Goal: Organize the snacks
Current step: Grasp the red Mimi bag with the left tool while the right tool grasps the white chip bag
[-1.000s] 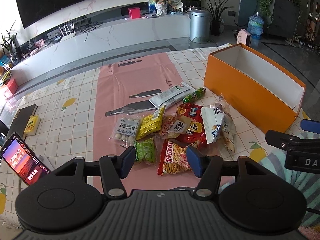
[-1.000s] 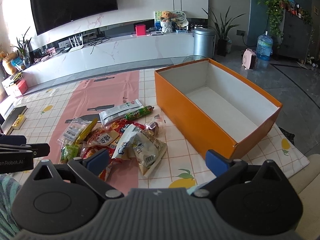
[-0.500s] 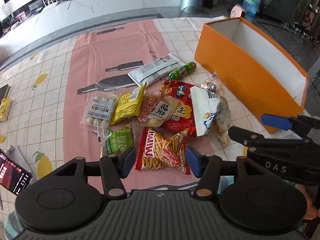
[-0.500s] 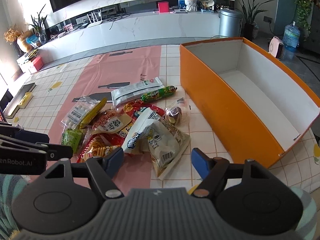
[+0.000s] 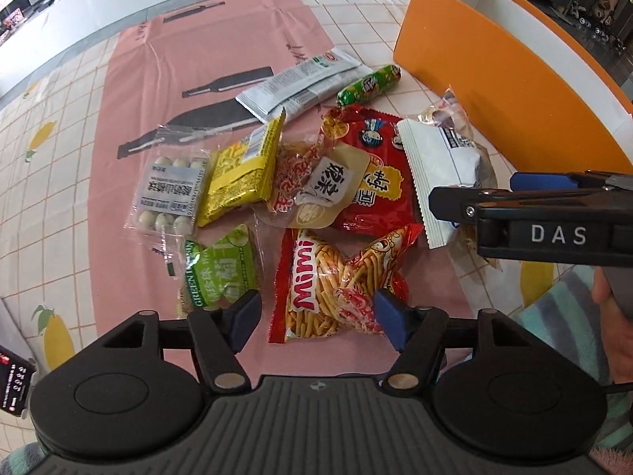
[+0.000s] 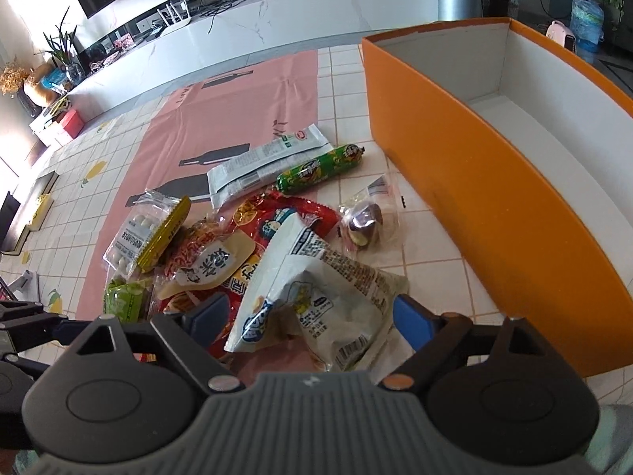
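Several snack packs lie in a pile on the tablecloth. My left gripper (image 5: 318,318) is open, its jaws on either side of the near end of a red Mimi stick-snack bag (image 5: 336,283), low over it. A green pack (image 5: 221,273) lies just left. My right gripper (image 6: 312,322) is open over a white chip bag (image 6: 316,289) and a red bag (image 6: 277,221). It also shows in the left wrist view (image 5: 467,194). An empty orange box (image 6: 494,206) with a white inside stands to the right.
A green sausage (image 6: 320,168), a grey-white packet (image 6: 265,164), a yellow pack (image 5: 241,174), a pack of white balls (image 5: 170,194) and a small clear wrapped sweet (image 6: 364,221) lie around. A phone (image 5: 12,376) sits at the near left edge.
Both grippers have moved forward and down toward the snack pile. The left now straddles the Mimi bag; the right hangs close over the white bag. The right jaws have narrowed a little.
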Demonstrator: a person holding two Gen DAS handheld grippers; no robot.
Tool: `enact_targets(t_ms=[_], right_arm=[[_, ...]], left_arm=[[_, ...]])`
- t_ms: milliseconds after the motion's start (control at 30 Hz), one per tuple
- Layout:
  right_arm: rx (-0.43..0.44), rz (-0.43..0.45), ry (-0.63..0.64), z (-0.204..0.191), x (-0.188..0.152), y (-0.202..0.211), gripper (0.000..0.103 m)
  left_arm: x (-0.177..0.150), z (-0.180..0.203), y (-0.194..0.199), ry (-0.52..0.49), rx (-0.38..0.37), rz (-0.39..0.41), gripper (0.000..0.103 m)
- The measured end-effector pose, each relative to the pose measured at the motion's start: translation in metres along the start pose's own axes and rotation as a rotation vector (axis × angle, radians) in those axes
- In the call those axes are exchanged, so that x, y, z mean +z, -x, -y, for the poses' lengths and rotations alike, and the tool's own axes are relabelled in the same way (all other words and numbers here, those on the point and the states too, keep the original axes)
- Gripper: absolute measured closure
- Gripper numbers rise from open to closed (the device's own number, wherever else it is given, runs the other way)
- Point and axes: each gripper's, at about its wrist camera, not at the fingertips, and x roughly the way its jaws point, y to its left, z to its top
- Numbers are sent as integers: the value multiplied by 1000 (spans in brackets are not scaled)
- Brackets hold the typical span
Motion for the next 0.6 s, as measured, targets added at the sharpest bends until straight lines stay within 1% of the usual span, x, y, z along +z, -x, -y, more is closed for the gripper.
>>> enact_targets(t_ms=[100,200,267,333,433,500,533,567,600], right_arm=[[-16,-29,-9,2,2,-11,16],[-15,-54,-33,5,5,-20,16],[-16,-60,-30,4,5,-24,17],[-28,-57,-15,1,5,-25,20],[-33,-49,1,-1,5,-26,22],[-34,-48,7,-1,5,-26,23],[-43,-47,14,-1,5,-27,27],[-48,-47,16,-1,4,-27,28],[-59,-54,13,0,3,-28,37]], left_arm=[[1,-2,-8,14,-35,-13,23],[3,-3,-15,17,-51,-23,19],[4,-3,-18,21,-54,-24,15],[6,-5,-20,28,-68,-30,15],[6,-7,-23,41,-79,-33,14],[7,-6,-25,47,-80,-35,11],[7,-5,-26,49,-79,-36,9],[7,-5,-29,49,-84,-43,10],[7,-4,-32,51,-91,-56,10]])
